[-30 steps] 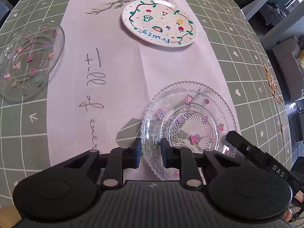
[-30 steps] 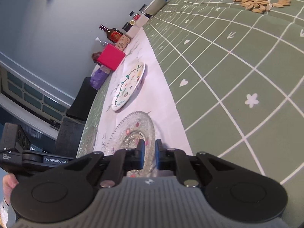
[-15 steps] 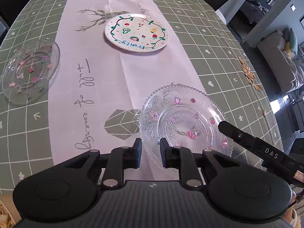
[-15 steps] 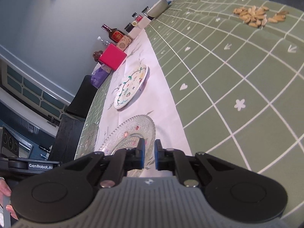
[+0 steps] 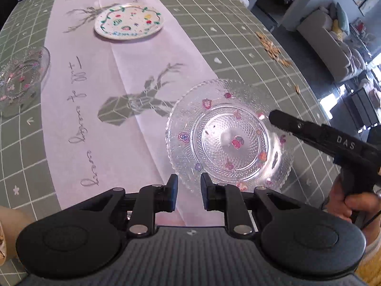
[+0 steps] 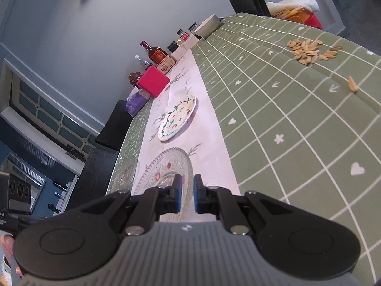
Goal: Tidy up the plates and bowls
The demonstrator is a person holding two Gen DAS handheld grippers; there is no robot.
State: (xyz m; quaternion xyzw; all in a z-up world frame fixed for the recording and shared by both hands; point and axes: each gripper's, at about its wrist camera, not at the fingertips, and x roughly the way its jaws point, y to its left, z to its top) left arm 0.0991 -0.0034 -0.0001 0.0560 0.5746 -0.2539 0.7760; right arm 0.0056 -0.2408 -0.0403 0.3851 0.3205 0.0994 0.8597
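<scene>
1. Left gripper (image 5: pixel 187 191) and right gripper (image 5: pixel 271 116), both nearly closed, pinching opposite rims of glass plate (image 5: pixel 228 133) above table runner (image 5: pixel 142 54)
2. Rigid, slick, breakable; best gripped by beaded rim

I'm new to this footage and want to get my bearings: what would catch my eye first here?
The clear glass plate with small coloured flowers, gripped at its near rim by the left gripper and at its right rim by the right gripper. Farther along the pale table runner lies a white plate painted with fruits, and another glass plate sits at the left on the green grid tablecloth.
</scene>
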